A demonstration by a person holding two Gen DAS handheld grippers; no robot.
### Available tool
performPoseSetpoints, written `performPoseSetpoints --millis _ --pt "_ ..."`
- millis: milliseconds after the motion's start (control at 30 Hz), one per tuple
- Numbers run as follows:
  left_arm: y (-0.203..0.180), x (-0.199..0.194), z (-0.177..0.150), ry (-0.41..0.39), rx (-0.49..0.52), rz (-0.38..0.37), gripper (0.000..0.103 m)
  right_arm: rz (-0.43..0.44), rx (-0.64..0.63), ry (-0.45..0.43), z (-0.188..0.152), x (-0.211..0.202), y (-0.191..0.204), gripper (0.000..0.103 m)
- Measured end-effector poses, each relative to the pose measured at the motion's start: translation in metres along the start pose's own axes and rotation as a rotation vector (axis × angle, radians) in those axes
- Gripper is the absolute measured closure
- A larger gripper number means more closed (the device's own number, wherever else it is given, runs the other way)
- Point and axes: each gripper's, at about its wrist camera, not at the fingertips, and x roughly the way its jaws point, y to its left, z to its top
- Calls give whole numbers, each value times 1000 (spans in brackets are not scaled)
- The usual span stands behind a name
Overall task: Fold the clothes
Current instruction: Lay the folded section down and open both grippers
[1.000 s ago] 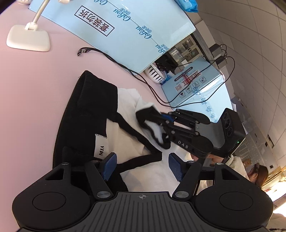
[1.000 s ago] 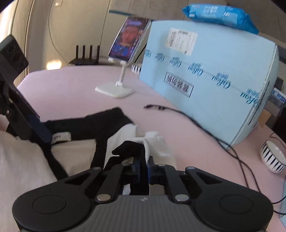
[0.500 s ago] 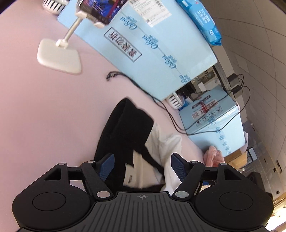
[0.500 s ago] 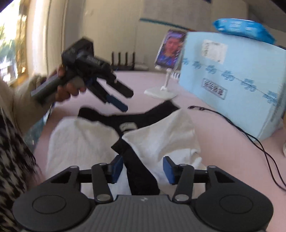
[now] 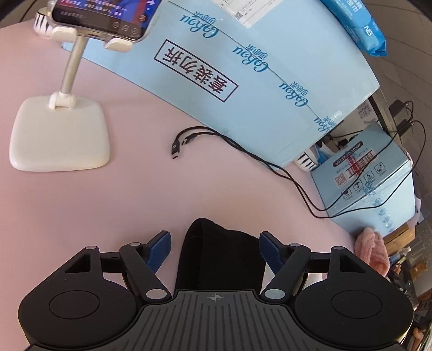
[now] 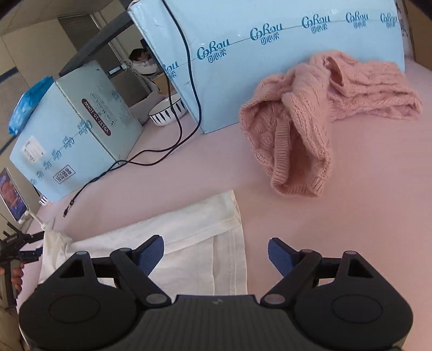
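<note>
Here, in the left wrist view, a white phone stand (image 5: 58, 135) sits at the far left of the pink tabletop (image 5: 135, 194), holding a phone (image 5: 102, 16) above it. To its right a black cable (image 5: 243, 151) trails along the foot of a large light-blue box (image 5: 270, 81). Low in the middle, the left claw (image 5: 215, 249) is released, its blue pads spread to either side of the black collar part of the garment (image 5: 221, 256), not gripping it.

In the right wrist view, the left claw (image 6: 32, 247) shows again at the far left edge, at the corner of the white shirt (image 6: 189, 240), which lies flat on the tabletop. The right claw (image 6: 216, 255) is released too, its left pad (image 6: 149, 253) over the shirt's hemmed edge and its right pad (image 6: 280, 256) over bare pink surface. Farther right, a crumpled pink knit sweater (image 6: 318, 108) lies apart from the shirt, against another light-blue box (image 6: 270, 62). A striped bowl (image 6: 167, 109) stands between the two boxes.
</note>
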Motion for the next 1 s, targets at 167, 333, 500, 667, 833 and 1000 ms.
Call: performPoseSetpoints --millis 167,333,500,667,833,1000 --pt "-15 13 -5 56 38 14 88 -77 -155 -30 2 41 19 45" --pt "-24 17 -7 11 50 46 97 -67 -223 -87 0 50 30 91" --pt "-34 10 15 -137 63 12 98 -86 -241 -283 18 38 36 92" --pt "-35 37 38 -224 71 75 87 -187 -268 -296 38 74 46 85" --pt "-18 41 45 -198 -16 195 38 -249 -290 -277 35 81 54 38" --pt "-13 -45 32 -317 -24 164 27 -54 -182 -392 24 -7 49 18"
